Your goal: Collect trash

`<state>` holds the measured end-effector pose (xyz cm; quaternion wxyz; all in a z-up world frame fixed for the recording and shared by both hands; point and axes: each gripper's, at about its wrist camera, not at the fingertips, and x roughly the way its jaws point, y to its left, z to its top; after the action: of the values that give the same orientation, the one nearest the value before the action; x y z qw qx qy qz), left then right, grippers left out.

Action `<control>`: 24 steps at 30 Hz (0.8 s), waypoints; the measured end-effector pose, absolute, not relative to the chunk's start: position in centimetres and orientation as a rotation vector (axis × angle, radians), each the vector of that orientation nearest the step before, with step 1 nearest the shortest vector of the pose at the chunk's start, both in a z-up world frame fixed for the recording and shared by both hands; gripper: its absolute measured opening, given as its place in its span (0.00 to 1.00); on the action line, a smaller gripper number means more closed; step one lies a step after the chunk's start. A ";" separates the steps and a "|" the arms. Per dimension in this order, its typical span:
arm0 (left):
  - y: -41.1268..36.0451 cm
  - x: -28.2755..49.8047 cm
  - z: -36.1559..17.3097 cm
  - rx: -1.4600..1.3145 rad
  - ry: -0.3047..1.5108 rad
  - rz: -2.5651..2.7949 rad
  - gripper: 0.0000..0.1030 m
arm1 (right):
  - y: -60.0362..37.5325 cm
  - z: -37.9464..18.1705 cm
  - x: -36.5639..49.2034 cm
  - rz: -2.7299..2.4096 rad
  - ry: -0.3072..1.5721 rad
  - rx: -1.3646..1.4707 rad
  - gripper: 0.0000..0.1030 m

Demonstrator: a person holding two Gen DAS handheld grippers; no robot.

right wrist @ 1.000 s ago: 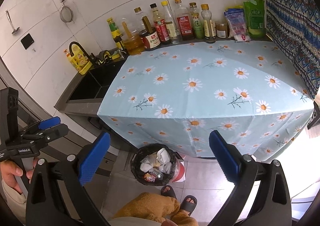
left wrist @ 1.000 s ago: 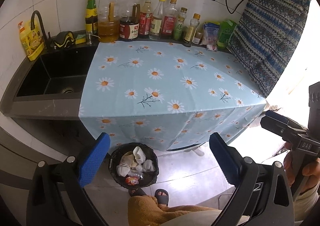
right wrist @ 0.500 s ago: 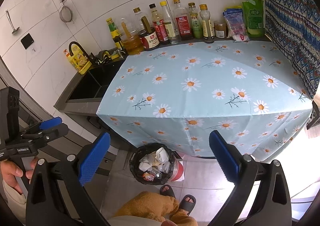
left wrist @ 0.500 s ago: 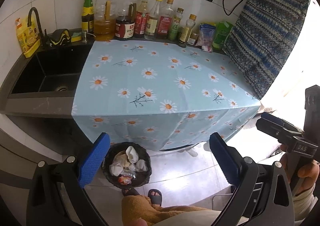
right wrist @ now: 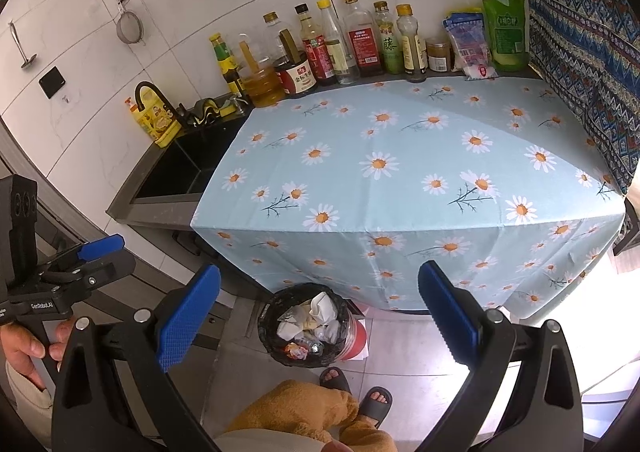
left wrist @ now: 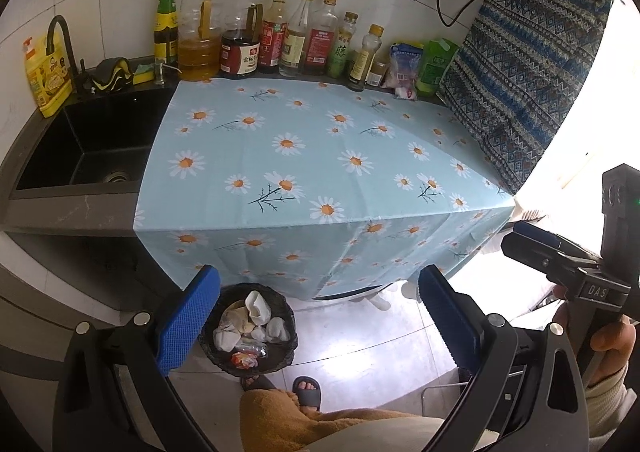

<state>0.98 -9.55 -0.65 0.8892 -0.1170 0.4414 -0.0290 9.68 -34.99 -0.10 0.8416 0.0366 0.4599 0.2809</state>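
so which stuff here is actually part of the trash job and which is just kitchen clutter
Part of the job:
- bin on the floor, holding crumpled paper and a wrapper
- left hand-held gripper, open, empty
- right hand-held gripper, open, empty

Just lying about:
- sauce and oil bottles along the wall
- green pouch
- yellow detergent bottle
- sink
- daisy tablecloth

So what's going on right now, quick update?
Left gripper open, empty. Right gripper open, empty. Trash bin on floor holds crumpled paper. Daisy tablecloth bare.

I can't read the small bottle labels (left wrist: 244, 59), and the trash bin's (right wrist: 280, 348) base hides behind the crumpled paper (right wrist: 324, 306) and my blue pad (left wrist: 188, 324).
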 end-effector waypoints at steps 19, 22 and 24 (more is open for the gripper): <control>-8.2 1.2 -0.9 -0.256 0.924 -0.038 0.94 | -33.3 -0.3 9.7 0.606 0.979 0.071 0.95; -8.2 1.1 -0.9 -0.253 0.928 -0.032 0.94 | -33.1 -0.4 9.8 0.614 0.981 0.069 0.95; -8.1 1.1 -0.9 -0.258 0.929 -0.032 0.94 | -33.0 -0.3 9.9 0.619 0.980 0.068 0.95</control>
<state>1.08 -8.13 -0.93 0.8859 -0.1242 0.4466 -0.0154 9.86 -33.01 -0.33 0.8362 0.0322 0.4627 0.2926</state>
